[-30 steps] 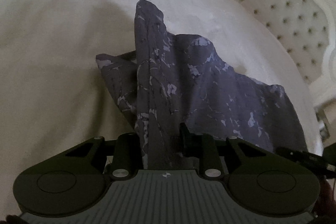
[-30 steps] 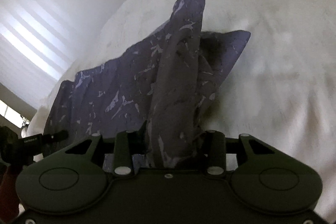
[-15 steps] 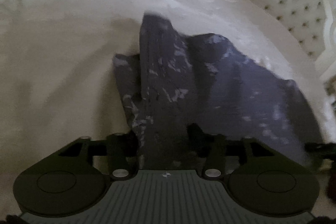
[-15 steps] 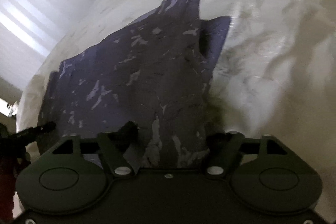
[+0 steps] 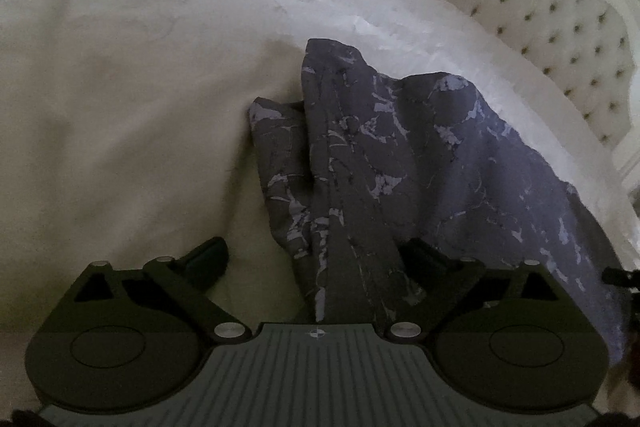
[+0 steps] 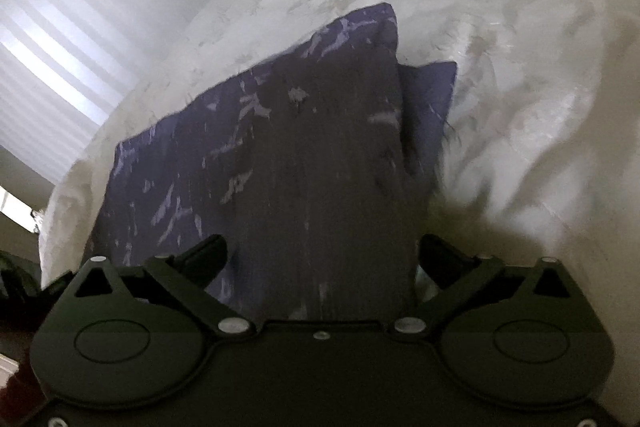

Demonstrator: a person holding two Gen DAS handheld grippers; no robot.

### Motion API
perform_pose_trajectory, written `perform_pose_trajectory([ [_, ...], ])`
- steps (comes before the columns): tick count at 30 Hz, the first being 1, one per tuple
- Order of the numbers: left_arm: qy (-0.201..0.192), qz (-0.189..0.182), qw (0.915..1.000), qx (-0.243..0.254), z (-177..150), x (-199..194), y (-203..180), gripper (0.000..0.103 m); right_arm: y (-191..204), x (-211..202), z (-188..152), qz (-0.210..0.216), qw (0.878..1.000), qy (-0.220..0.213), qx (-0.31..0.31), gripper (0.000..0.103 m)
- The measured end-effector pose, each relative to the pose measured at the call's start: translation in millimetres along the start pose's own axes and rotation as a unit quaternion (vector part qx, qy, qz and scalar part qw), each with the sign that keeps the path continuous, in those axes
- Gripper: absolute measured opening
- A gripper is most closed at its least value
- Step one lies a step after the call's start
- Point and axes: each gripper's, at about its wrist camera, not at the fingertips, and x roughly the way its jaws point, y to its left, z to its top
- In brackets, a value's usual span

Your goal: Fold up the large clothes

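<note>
Left wrist view: the left gripper (image 5: 316, 261) has just spread its jaws wide, the grey patterned garment (image 5: 400, 163) lying loose between them on the white bedspread (image 5: 140, 87); a tufted headboard (image 5: 560, 27) rises beyond. The right gripper (image 6: 322, 259) likewise has just opened, clasping nothing.

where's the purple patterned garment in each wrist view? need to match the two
Left wrist: purple patterned garment runs from bottom centre up and right, between the open fingers of the left gripper.
Right wrist: garment fills centre and left, rising from the open right gripper.
Shared landmark: the white bedspread beneath it.
</note>
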Motion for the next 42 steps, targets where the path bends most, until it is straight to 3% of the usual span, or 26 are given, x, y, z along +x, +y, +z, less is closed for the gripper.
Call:
perform_pose_trajectory([
  [3, -0.004, -0.012, 0.9999, -0.002, -13, -12, 7, 0.102, -7, 8, 6, 0.015, 1.0, -0.01, 0.021, 0.103],
  [8, -0.009, -0.013, 0.9998, -0.008, -12, -18, 6, 0.101, -25, 10, 2, 0.061, 0.996, -0.042, 0.05, 0.103],
  [13, -0.093, 0.015, 0.9946, -0.043, -9, -63, -3, 0.1, -22, 8, 2, 0.057, 0.997, -0.04, 0.044, 0.103],
  [18, -0.151, 0.053, 0.9871, -0.013, -5, -109, -53, 0.1, -19, 8, 1, 0.05, 0.997, -0.04, 0.037, 0.103],
  [22, -0.175, 0.084, 0.9799, 0.047, -7, -111, -113, 0.1, -20, 9, 0, 0.054, 0.997, -0.041, 0.043, 0.103],
  [23, -0.167, 0.07, 0.9813, 0.065, -7, -104, -125, 0.1, -20, 9, 0, 0.055, 0.997, -0.041, 0.043, 0.103],
  [25, -0.153, 0.04, 0.9831, 0.092, -7, -89, -149, 0.09, -20, 10, 0, 0.054, 0.997, -0.04, 0.041, 0.103],
  [30, -0.121, 0.032, 0.9844, 0.123, -3, -47, -191, 0.087, -19, 10, 0, 0.053, 0.997, -0.041, 0.04, 0.103],
  [32, -0.104, 0.035, 0.9862, 0.124, 1, -28, -197, 0.075, -19, 10, -1, 0.053, 0.997, -0.041, 0.04, 0.103],
  [34, -0.081, 0.029, 0.9896, 0.116, 5, -10, -198, 0.05, -19, 10, -1, 0.053, 0.997, -0.041, 0.04, 0.103],
  [36, -0.047, 0.015, 0.9941, 0.097, 7, 10, -195, 0.034, -19, 10, 0, 0.053, 0.997, -0.041, 0.04, 0.103],
  [38, -0.025, 0.02, 0.9956, 0.089, 2, 20, -190, 0.03, -19, 10, 0, 0.052, 0.997, -0.041, 0.039, 0.103],
  [42, -0.006, 0.059, 0.9901, 0.128, -13, 46, -191, 0.027, -20, 10, -1, 0.055, 0.997, -0.042, 0.041, 0.103],
])
